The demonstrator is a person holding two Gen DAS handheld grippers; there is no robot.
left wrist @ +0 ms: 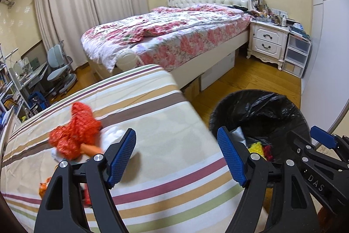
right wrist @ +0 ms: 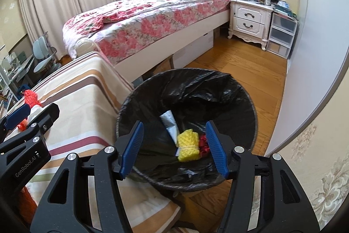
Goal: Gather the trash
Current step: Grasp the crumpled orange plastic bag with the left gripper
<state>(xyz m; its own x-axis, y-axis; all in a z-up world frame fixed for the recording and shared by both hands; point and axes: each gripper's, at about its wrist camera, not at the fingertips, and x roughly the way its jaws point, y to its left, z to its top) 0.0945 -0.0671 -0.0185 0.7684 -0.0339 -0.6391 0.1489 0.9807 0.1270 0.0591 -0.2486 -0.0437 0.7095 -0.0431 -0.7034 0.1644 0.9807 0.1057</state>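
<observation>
A crumpled red mesh net (left wrist: 76, 132) lies on the striped blanket (left wrist: 157, 123), with a white tissue wad (left wrist: 113, 137) beside it. My left gripper (left wrist: 176, 156) hovers open just right of them, nothing between its fingers. My right gripper (right wrist: 174, 150) stands open over the black-lined trash bin (right wrist: 218, 88), its jaws empty. Down in the bin lie a yellow foam net (right wrist: 188, 146), a red scrap (right wrist: 204, 143) and a grey-white wrapper (right wrist: 170, 126). The bin (left wrist: 261, 115) stands on the floor right of the blanket's edge.
More orange and red scraps (left wrist: 43, 186) lie partly hidden behind the left finger. A large bed with a floral quilt (left wrist: 174, 36) stands beyond, with a white nightstand (left wrist: 268, 40) and plastic drawers (left wrist: 296, 56) by the wall. Wooden floor (right wrist: 250, 71) surrounds the bin.
</observation>
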